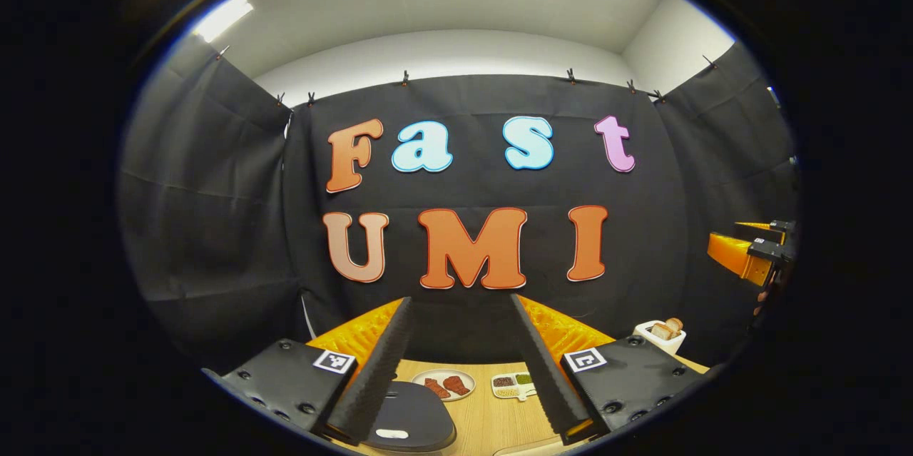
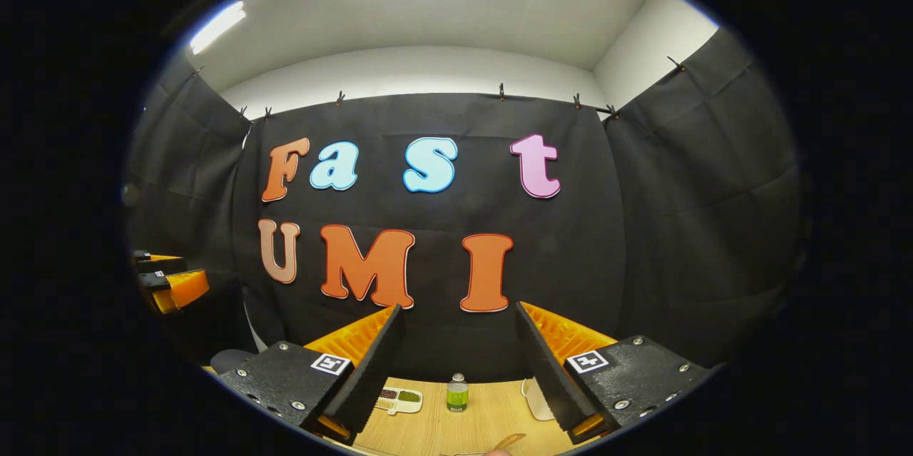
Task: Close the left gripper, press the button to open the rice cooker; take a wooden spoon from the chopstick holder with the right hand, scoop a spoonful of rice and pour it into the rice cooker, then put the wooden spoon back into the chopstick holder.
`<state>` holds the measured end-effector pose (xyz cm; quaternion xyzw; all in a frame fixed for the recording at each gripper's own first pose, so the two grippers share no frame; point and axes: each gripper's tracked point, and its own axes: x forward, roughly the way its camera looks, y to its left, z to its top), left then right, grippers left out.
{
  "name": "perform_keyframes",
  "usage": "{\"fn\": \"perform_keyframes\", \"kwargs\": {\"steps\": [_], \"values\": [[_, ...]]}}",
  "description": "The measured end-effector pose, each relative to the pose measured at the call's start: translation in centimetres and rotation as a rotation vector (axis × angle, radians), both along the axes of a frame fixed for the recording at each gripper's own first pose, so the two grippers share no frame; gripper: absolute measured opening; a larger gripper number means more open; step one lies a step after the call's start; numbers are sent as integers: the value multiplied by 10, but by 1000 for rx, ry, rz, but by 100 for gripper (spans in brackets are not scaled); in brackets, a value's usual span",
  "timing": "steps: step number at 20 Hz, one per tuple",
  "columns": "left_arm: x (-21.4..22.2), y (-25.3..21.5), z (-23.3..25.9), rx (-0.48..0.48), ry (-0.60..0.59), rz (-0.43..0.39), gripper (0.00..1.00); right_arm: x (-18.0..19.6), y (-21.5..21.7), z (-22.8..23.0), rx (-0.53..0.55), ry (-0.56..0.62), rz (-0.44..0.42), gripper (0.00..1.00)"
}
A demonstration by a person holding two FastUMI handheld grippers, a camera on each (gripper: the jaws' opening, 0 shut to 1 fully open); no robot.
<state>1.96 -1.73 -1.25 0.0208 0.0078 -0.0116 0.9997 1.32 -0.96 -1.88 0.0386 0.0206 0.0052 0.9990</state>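
My left gripper (image 1: pixel 461 299) is held up and level, open, with nothing between its fingers. Below it on the wooden table (image 1: pixel 492 420) sits the dark rice cooker (image 1: pixel 414 413), lid down, with a pale button (image 1: pixel 391 433) at its near edge. My right gripper (image 2: pixel 457 307) is also open and empty, raised above the table (image 2: pixel 428 427). A small divided dish of grains (image 1: pixel 513 384) (image 2: pixel 399 399) lies farther back. A thin wooden piece (image 2: pixel 503 442), perhaps the spoon, pokes in at the bottom edge. Each view catches the other gripper (image 1: pixel 756 252) (image 2: pixel 171 285) off to its side.
A plate with red pieces (image 1: pixel 444 384) lies behind the cooker. A white toaster with bread (image 1: pixel 661 335) stands at the back right. A small green bottle (image 2: pixel 457 393) stands mid-table, a white object (image 2: pixel 535 399) beside it. Black cloth walls close in the booth.
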Motion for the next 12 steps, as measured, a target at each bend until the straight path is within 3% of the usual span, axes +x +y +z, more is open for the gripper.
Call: {"fn": "perform_keyframes", "kwargs": {"steps": [2, 5, 6, 7, 12], "values": [[2, 9, -5, 20, 17, 36, 51, 1, -1, 0, 3, 0, -3, 95], [12, 17, -39, 34, 142, 56, 11, 2, -2, -4, 16, 9, -3, 95], [14, 30, -54, 22, 193, 104, 10, 2, -2, -6, 20, 14, -2, 94], [18, 31, -71, -8, 252, 96, 5, 3, -2, -8, 21, 19, -3, 95], [18, 68, -132, -77, 512, 203, 5, 4, -9, -19, -3, 40, -21, 95]]}}
